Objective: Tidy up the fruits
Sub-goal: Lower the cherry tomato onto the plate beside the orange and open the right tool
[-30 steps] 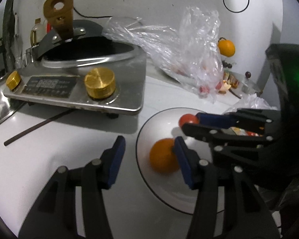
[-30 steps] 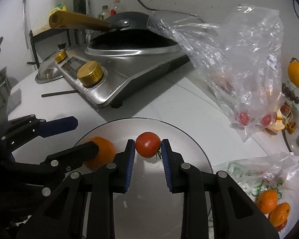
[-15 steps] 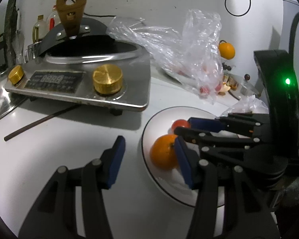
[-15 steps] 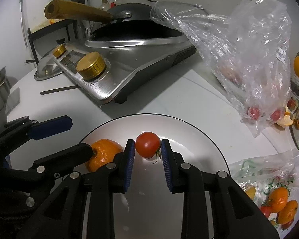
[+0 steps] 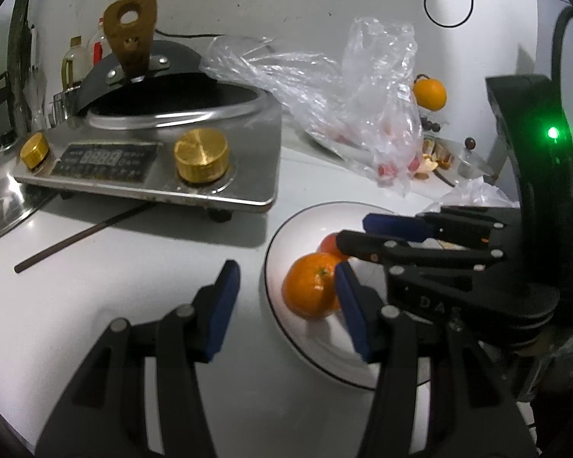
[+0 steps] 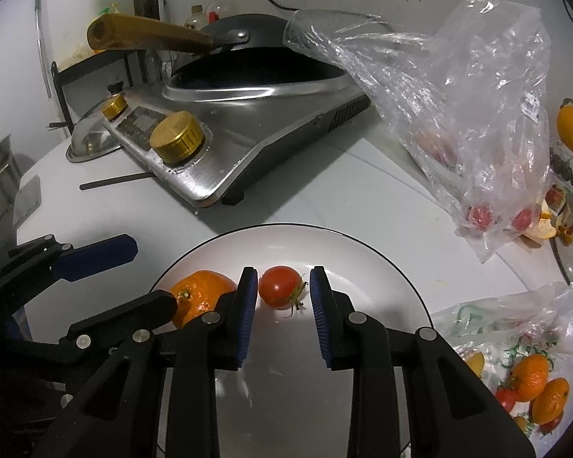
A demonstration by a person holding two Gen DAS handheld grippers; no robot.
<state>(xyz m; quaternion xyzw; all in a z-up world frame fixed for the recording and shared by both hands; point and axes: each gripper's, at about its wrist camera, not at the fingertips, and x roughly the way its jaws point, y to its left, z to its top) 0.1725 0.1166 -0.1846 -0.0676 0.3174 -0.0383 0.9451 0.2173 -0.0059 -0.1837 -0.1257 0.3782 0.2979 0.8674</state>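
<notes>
Right gripper [image 6: 283, 293] open, tomato [image 6: 280, 286] loose between pads, lower centre on plate [image 6: 382, 263]. Left gripper [image 5: 284, 305] open, empty; orange [image 5: 311, 286] beside it.

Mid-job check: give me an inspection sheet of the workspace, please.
Surface: white counter, crowded.
Job's things: orange and tomato on the white plate; more fruit in a bag at right.
Clutter: cooker with a pan, clear plastic bag, chopstick, peels.
Grippers: left tool open beside the orange; right tool open around the tomato, pads clear.
Cables: black wire on the wall.
Surroundings: bottles behind the cooker.
</notes>
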